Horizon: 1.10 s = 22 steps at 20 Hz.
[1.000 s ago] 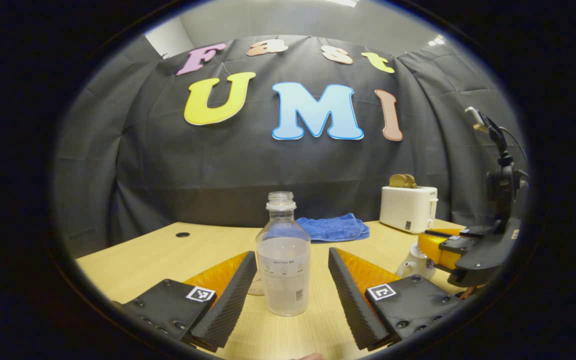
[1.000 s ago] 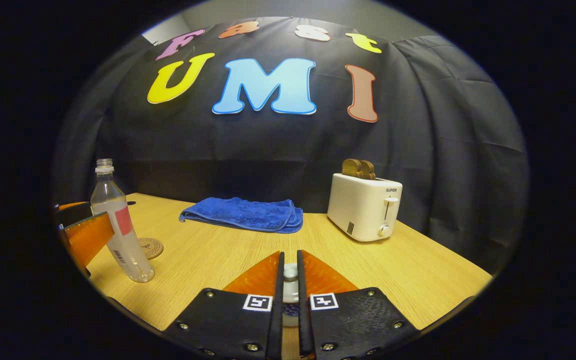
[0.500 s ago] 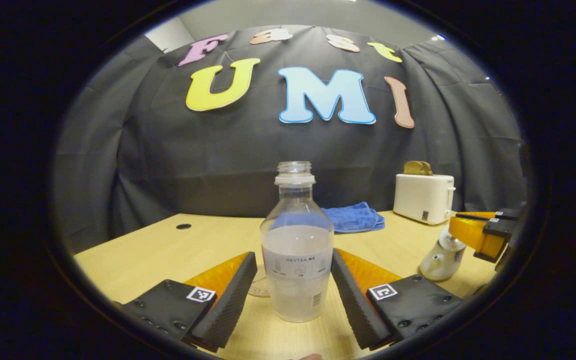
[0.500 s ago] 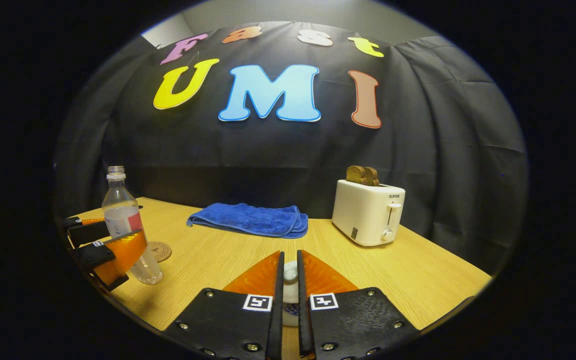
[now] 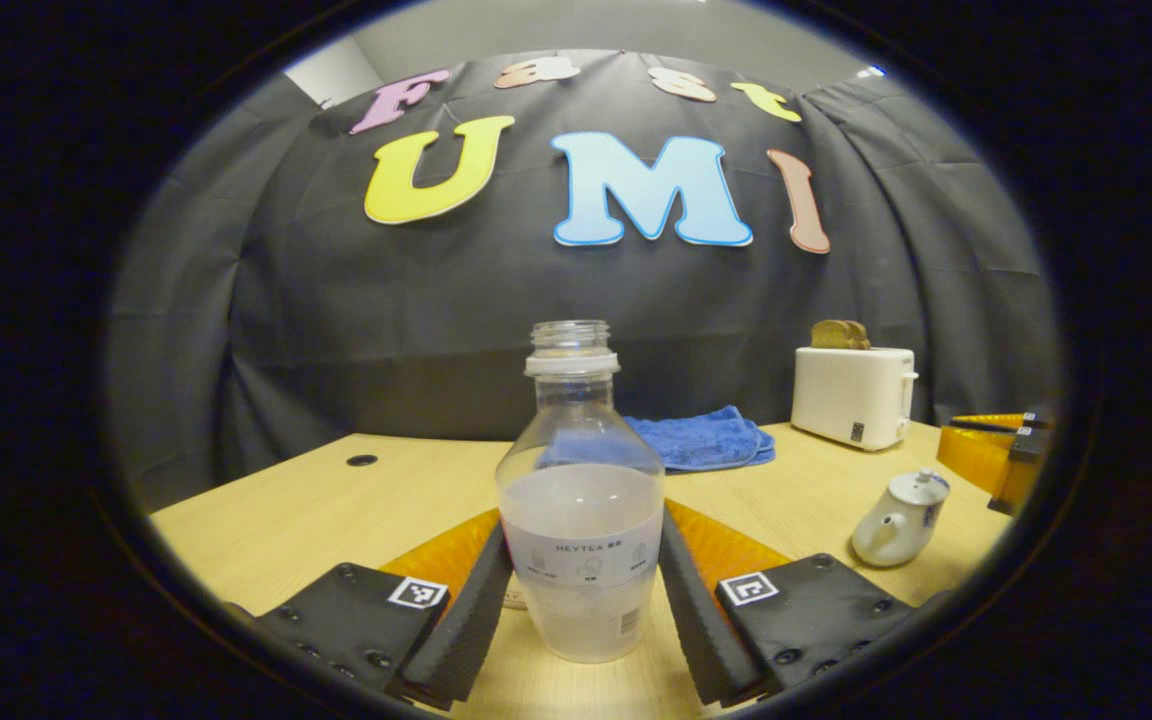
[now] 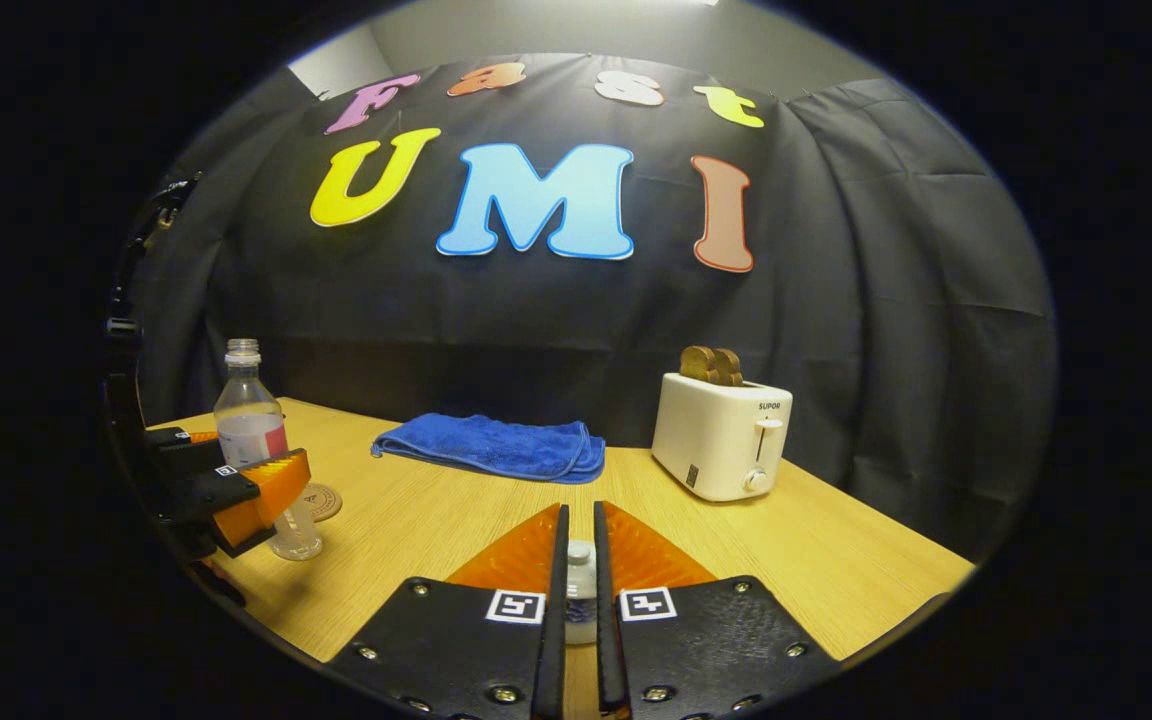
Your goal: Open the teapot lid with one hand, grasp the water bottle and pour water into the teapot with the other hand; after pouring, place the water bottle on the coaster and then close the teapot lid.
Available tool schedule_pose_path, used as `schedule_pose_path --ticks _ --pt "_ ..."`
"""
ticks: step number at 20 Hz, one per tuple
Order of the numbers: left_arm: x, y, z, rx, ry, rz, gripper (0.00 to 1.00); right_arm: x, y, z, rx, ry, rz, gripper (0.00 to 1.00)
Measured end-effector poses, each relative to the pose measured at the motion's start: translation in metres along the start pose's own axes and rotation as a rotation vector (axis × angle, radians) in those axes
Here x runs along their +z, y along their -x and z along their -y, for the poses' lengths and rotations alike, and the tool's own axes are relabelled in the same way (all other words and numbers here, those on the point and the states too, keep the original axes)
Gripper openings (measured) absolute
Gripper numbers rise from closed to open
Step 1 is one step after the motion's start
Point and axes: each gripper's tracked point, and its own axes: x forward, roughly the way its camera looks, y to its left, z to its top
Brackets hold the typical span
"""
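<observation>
A pale wooden tabletop [image 5: 316, 500] runs back to the black cloth wall of the booth, and right at the front of the left gripper view stands the clear plastic water bottle [image 5: 581, 500], uncapped, upright, long axis vertical, a little under half full of water. The left gripper [image 5: 584, 610] has it dead ahead between its fingers, both ribbed pads hard against the bottle's lower sides, so that looks like a grip, base on the wood. Just behind the bottle a round brown coaster [image 6: 321, 500] lies flat, the landing spot for later. Off to the left gripper's right sits the small white ceramic teapot [image 5: 898, 520], lid on in that view, spout pointing toward the bottle, well apart from it. Over in the right gripper view the right gripper [image 6: 576, 580] has its fingers nearly together with the teapot's white lid knob [image 6: 579, 552] between them; whether they press it I cannot tell. So the lid belongs to the right hand, the bottle to the left. Farther back, a folded blue towel [image 6: 496, 448] and a white toaster [image 6: 721, 435] holding brown bread.
</observation>
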Motion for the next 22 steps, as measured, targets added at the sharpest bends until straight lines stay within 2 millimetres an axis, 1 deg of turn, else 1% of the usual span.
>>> schedule_pose_path --ticks 2,3,4,5,6,7,8,9,11,12,13,14,16,17,18,20,22 --pt "-0.001 0.0 0.001 0.002 0.003 -0.004 0.91 -0.01 -0.006 0.0 -0.013 0.018 -0.044 0.13" --pt "-0.001 0.001 0.0 0.004 0.005 -0.004 0.92 -0.006 -0.007 -0.003 -0.016 0.028 -0.034 0.13" --pt "-0.001 0.002 -0.001 0.002 0.008 -0.004 0.93 -0.006 -0.01 -0.003 -0.017 0.038 -0.036 0.14" --pt "-0.001 0.002 0.0 0.001 0.012 -0.004 0.94 -0.008 -0.013 -0.004 -0.014 0.043 -0.045 0.26" --pt "-0.002 0.002 0.0 -0.002 0.016 -0.006 0.94 -0.015 -0.015 -0.007 -0.009 0.043 -0.065 0.28" --pt "-0.002 0.004 -0.001 0.003 0.019 -0.006 0.94 -0.017 -0.015 -0.009 -0.004 0.044 -0.072 0.31" --pt "-0.002 0.005 -0.003 0.004 0.024 -0.008 0.96 -0.013 -0.017 -0.008 -0.011 0.034 -0.064 0.31" --pt "-0.003 0.005 -0.003 0.004 0.03 -0.009 0.97 -0.016 -0.019 -0.008 -0.01 0.022 -0.078 0.31" --pt "-0.002 0.006 -0.003 0.006 0.034 -0.008 0.97 -0.014 -0.022 -0.012 0.004 -0.003 -0.092 0.31" --pt "-0.002 0.006 -0.004 0.006 0.032 -0.007 0.96 -0.009 -0.027 -0.005 -0.018 0.002 -0.088 0.31" --pt "-0.002 0.006 -0.004 0.007 0.03 -0.009 0.97 -0.008 -0.01 -0.005 -0.02 -0.008 -0.091 0.21" --pt "-0.003 0.006 -0.004 0.008 0.028 -0.008 0.96 -0.015 -0.023 -0.006 -0.019 0.005 -0.089 0.1" --pt "-0.003 0.006 -0.003 0.008 0.022 -0.008 0.96 -0.012 -0.023 -0.004 -0.031 0.036 -0.085 0.1" --pt "-0.003 0.006 -0.001 0.01 0.019 -0.008 0.96 -0.012 -0.02 -0.004 -0.034 0.037 -0.082 0.01" --pt "-0.003 0.005 -0.002 0.012 0.017 -0.008 0.97 -0.014 -0.024 -0.004 -0.034 0.042 -0.083 0.01" --pt "-0.003 0.006 -0.002 0.013 0.018 -0.006 0.97 -0.01 -0.024 -0.005 -0.027 0.043 -0.073 0.01" --pt "-0.003 0.005 -0.003 0.015 0.021 -0.005 0.97 0.0 -0.02 -0.003 -0.024 0.023 -0.041 0.01"
